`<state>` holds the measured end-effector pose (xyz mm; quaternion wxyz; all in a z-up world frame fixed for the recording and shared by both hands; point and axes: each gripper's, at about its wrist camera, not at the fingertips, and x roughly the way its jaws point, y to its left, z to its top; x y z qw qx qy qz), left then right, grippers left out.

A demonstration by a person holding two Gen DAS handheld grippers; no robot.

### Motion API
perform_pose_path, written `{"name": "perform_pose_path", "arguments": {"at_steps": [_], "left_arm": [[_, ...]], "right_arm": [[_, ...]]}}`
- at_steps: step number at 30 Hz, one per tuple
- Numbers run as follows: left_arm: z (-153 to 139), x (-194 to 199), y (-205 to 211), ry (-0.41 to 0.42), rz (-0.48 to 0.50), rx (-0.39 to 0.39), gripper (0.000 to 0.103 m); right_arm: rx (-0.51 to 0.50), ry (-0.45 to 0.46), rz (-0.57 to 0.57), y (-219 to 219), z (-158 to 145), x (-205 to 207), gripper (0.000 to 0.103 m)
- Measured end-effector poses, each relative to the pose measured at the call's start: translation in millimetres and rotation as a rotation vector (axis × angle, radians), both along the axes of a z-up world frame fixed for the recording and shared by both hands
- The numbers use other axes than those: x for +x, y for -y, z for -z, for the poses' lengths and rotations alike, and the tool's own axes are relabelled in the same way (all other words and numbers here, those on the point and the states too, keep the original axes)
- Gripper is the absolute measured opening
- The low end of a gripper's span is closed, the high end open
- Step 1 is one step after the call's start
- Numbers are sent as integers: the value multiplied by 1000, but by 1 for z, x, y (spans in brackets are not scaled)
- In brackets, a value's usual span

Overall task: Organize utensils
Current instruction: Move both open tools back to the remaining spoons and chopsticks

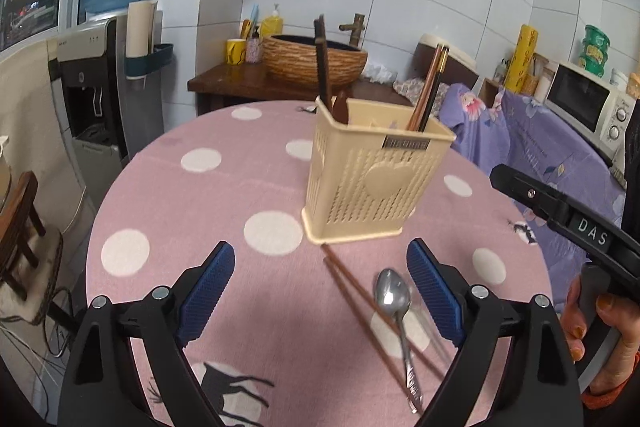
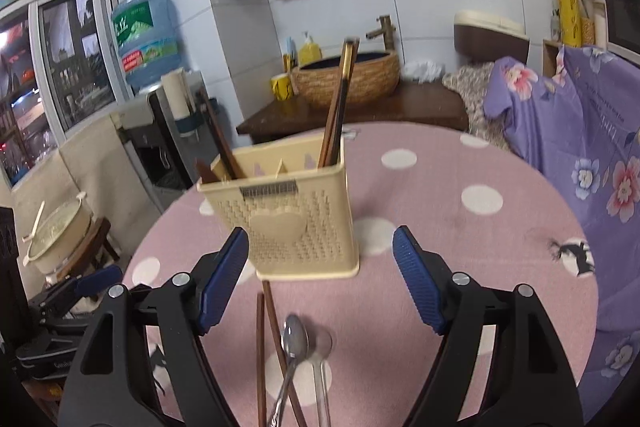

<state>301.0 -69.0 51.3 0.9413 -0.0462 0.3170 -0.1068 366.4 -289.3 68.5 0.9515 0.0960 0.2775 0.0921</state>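
Both sets of jaws standing apart and empty: left gripper [image 1: 320, 291] over the near left part of the worktop [image 1: 168, 203], right gripper [image 2: 320, 275] above the loose pieces.

Best done one piece at a time. Start with the steel spoon [image 2: 295, 339], since it lies on top, crossing the brown chopsticks [image 2: 269, 311]; lifting it first frees the sticks beneath. Straddle the thin handle rather than the bowl, lower until the pads meet the cloth, then close squarely so the metal does not skate out. Beware of the clear plastic spoon [image 2: 322, 343] just beside it on the right, hard to see against the pale dot and easily caught in the same pinch. Afterwards take both sticks together near the middle, tip them upright, and drop them into the right compartment beside the pair already standing there. Keep the other gripper near the holder [image 1: 372, 179] to steady it; probably light and prone to tipping.

Holder: cream plastic, perforated walls, raised heart on the front, small metal label at the rim, divided inside, standing near the middle of the round pink dotted worktop. Dark wooden handle and spoon leaning in its left compartment, chopsticks in the right. Loose pieces lying directly in front of it, sticks' far tips almost at its base.
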Motion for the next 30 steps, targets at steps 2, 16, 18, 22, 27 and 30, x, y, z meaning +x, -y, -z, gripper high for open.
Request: {"name": "perform_pose_path", "arguments": {"at_steps": [2, 16, 18, 22, 27, 30], "left_arm": [[10, -4, -1, -10, -8, 26, 87], [65, -13, -22, -131, -52, 49, 66], [70, -16, -26, -148, -56, 32, 56], [80, -17, -26, -182, -48, 24, 43], [85, -18, -24, -197, -36, 20, 33], [84, -20, -24, -197, -32, 18, 32]], "right_arm": [[-3, -26, -6, -3, 14, -4, 75], [-101, -109, -45, -20, 73, -17, 74], [-116, -111, -50, -22, 75, -19, 73], [-154, -130, -79, -30, 83, -19, 65], [-206, -162, -124, -47, 91, -14, 59], [-196, -179, -128, -50, 95, -8, 55]]}}
